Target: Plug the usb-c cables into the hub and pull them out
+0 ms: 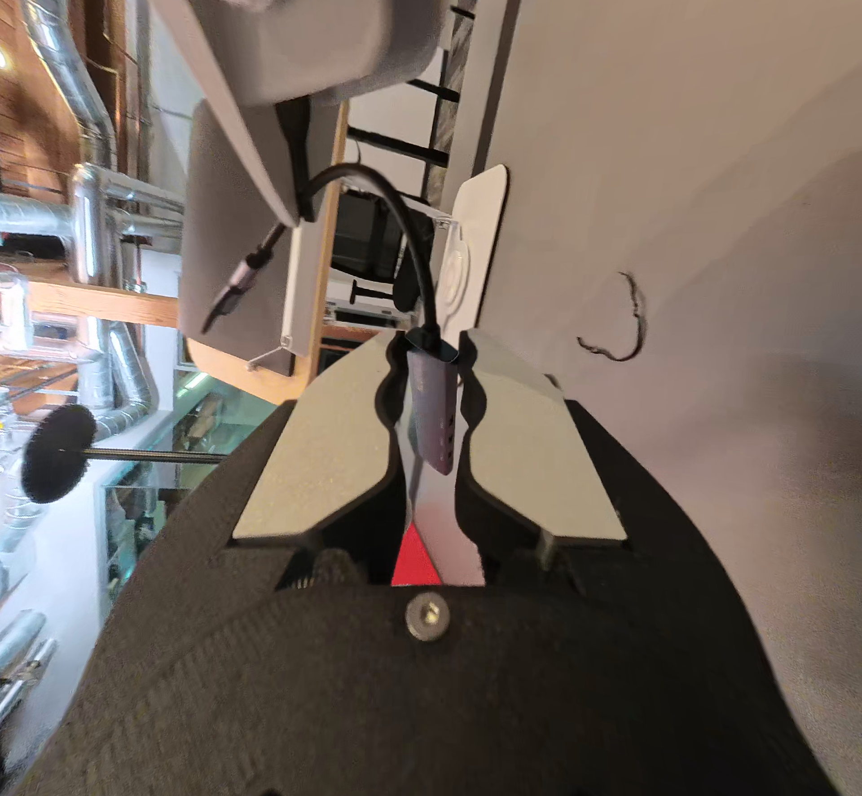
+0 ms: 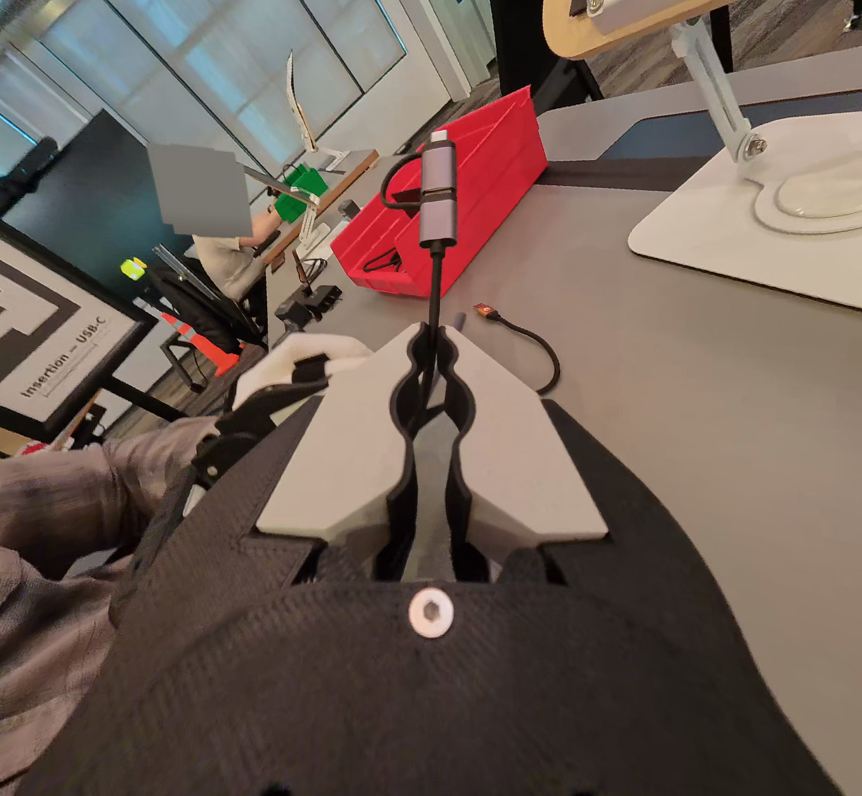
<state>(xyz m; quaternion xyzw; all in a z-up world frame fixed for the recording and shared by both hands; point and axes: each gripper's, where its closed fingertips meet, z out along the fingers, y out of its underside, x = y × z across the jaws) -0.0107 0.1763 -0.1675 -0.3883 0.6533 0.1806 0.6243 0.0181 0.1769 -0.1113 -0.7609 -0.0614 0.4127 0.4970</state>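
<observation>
My left gripper [image 1: 429, 344] is shut on a small grey hub [image 1: 431, 414], which lies between the fingers with its row of ports showing. A black cable [image 1: 410, 241] runs from the hub's far end up to my right gripper [image 1: 298, 213], seen at the top of the left wrist view. In the right wrist view my right gripper [image 2: 434, 335] is shut on this black cable [image 2: 436, 288]. Its grey two-part plug [image 2: 437, 195] sticks up beyond the fingertips. A second black cable with an orange-tipped plug [image 2: 485, 309] lies loose on the grey table [image 2: 653, 400].
A red bin [image 2: 490, 195] holding cables stands on the table behind the plug. A white stand base [image 2: 723, 232] with its arm is at the right. A person's sleeve [image 2: 56, 517] is at the left. Farther off, a person sits at another desk.
</observation>
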